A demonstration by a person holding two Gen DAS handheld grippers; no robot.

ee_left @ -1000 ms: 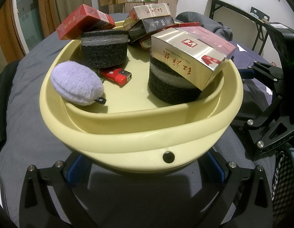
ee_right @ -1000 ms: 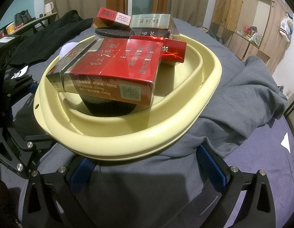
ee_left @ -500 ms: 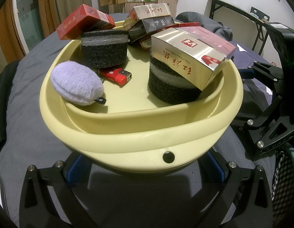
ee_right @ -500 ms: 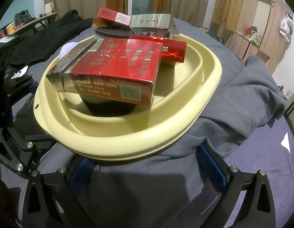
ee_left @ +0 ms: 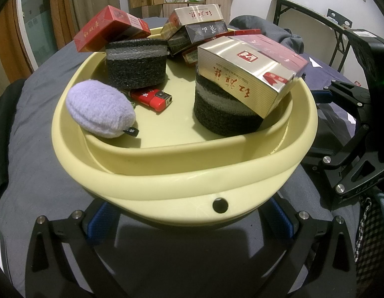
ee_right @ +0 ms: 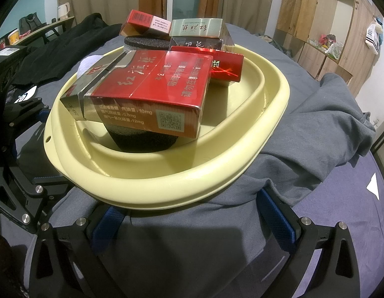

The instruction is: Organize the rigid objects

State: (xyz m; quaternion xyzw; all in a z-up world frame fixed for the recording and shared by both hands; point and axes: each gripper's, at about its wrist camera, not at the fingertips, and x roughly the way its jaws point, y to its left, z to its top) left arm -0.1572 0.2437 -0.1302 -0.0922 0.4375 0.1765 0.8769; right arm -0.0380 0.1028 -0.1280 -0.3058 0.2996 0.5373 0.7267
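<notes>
Sitting on a grey cloth (ee_left: 30, 173), the pale yellow basin (ee_left: 192, 183) holds two dark foam rounds, one far left (ee_left: 136, 65) and one near right (ee_left: 224, 114), each with a cigarette pack tilted on top: a red pack (ee_left: 109, 31) and a silver-and-red pack (ee_left: 251, 69). Between them lie a red lighter (ee_left: 152, 99) and, near left, a lilac knitted pouch (ee_left: 100, 109), while more packs (ee_left: 196, 28) are stacked at the far side. The left gripper (ee_left: 192, 221) and the right gripper (ee_right: 192, 213) both have fingers spread apart, holding nothing, just in front of the basin rim.
</notes>
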